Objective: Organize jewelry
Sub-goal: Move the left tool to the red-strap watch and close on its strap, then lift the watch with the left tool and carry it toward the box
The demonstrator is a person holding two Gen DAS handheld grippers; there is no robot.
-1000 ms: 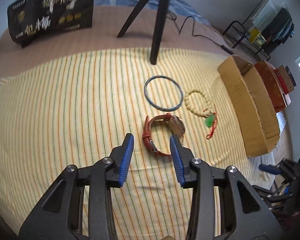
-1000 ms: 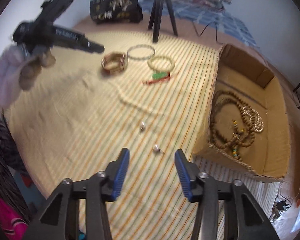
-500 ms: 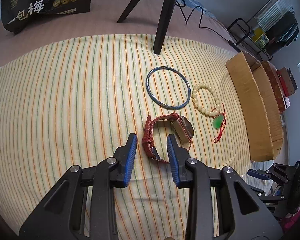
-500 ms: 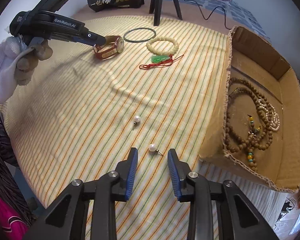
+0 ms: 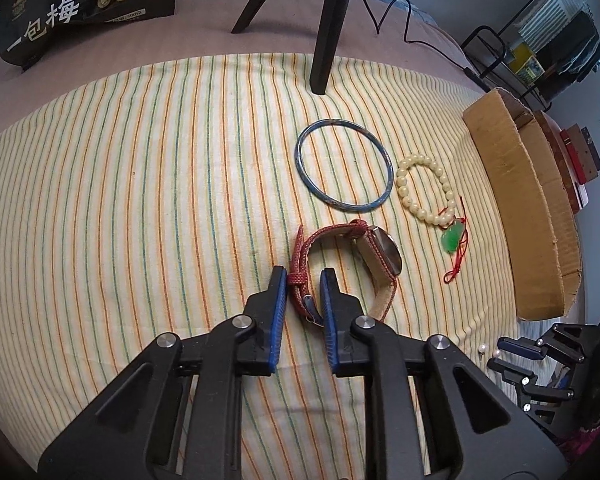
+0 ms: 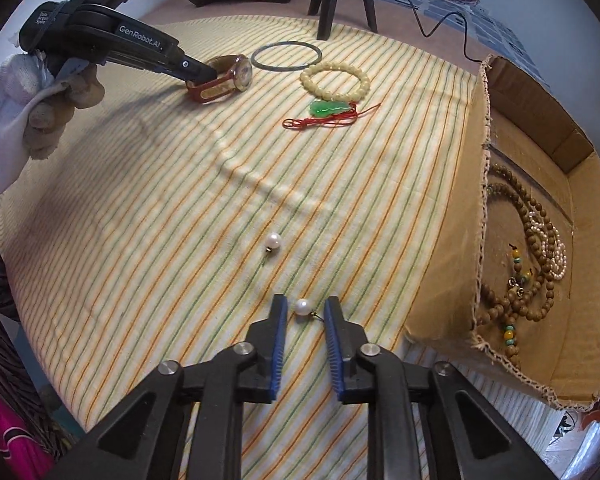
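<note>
A watch [image 5: 374, 254] with a red strap lies on its side on the striped cloth [image 5: 140, 200]. My left gripper [image 5: 303, 284] is closing on the strap near the buckle, and both blue pads touch it. In the right wrist view that gripper [image 6: 202, 73] meets the watch [image 6: 224, 80] from the left, held by a gloved hand [image 6: 48, 120]. My right gripper [image 6: 305, 312] is closing around a pearl earring [image 6: 302, 306]; gaps still show beside the pearl. A second pearl earring [image 6: 273, 241] lies further out.
A blue bangle [image 5: 343, 171], a cream bead bracelet [image 5: 422, 190] and a green pendant [image 5: 452, 239] on red cord lie beyond the watch. The cardboard box [image 6: 476, 208] on the right holds brown bead strands [image 6: 532, 280]. Tripod legs [image 5: 328, 32] and a black bag [image 5: 80, 4] stand behind.
Both grippers have sunk toward the cloth and narrowed. The left pads came in onto the watch strap. The right jaws now bracket the near pearl earring.
</note>
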